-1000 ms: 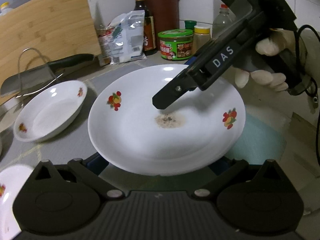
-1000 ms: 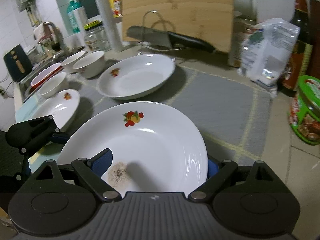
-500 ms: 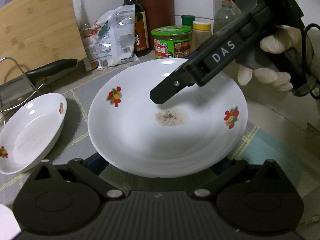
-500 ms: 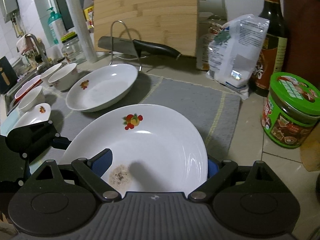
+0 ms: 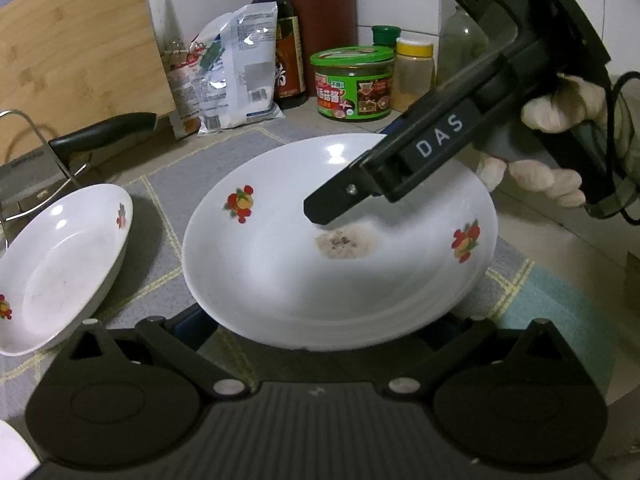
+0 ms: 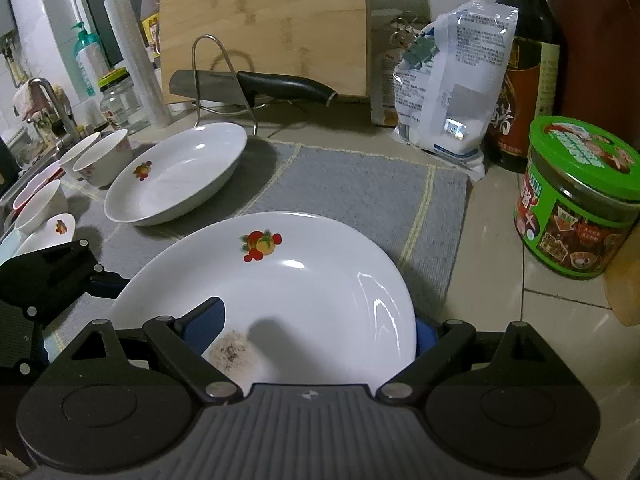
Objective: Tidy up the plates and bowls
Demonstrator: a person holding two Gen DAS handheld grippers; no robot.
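2 claws are meeting at 1 stained plate (image 5: 280,272) over the grey mat (image 6: 352,184). The right claw (image 6: 316,328) is straddling its rim, spread wide and not clamping. Whether the left claw (image 5: 326,320) is gripping, I cannot tell. 1 more plate (image 6: 176,176) and 3 bowls (image 6: 104,156) are sitting leftward on the worktop (image 6: 560,320).

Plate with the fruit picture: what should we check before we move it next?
1. Plate sits between the fingers of the left hand-held gripper and the right hand-held gripper: ok.
2. Both grips firm: cannot tell, the pads are mostly hidden.
3. Plate clean: not ok, there is a brown stain in its middle.
4. Second plate on the mat has nothing in it, so it is free to stack on: ok.
5. Green jar stands apart from the plate: ok.
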